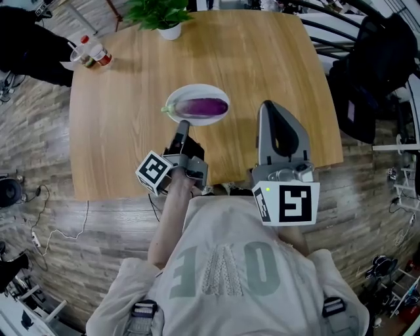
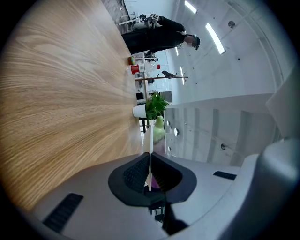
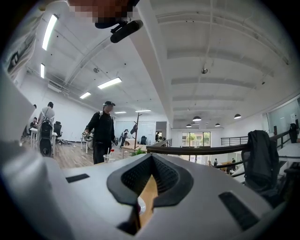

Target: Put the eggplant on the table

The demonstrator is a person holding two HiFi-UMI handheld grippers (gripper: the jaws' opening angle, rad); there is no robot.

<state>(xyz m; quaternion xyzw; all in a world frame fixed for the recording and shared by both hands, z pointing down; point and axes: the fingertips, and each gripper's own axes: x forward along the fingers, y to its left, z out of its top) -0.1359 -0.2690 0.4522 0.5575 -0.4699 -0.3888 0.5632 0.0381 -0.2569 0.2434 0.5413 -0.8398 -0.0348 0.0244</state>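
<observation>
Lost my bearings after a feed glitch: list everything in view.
table: one, light wood, centre
plate: one, white, mid-table
eggplant: one, purple, on plate
plant: one, green, white pot, far edge
cup and bottle: one each, clear, far-left corner
jacket: one, black, right of table
bystander: one, black clothes, beyond far-left corner
left tool: one, grey, shut on plate's near rim
right tool: one, grey, shut, empty, right of plate

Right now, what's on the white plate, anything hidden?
One purple eggplant lies across the white plate, nothing else. The left gripper is shut on the plate's near rim. The plate surface beneath the eggplant is covered, so not visible.
</observation>
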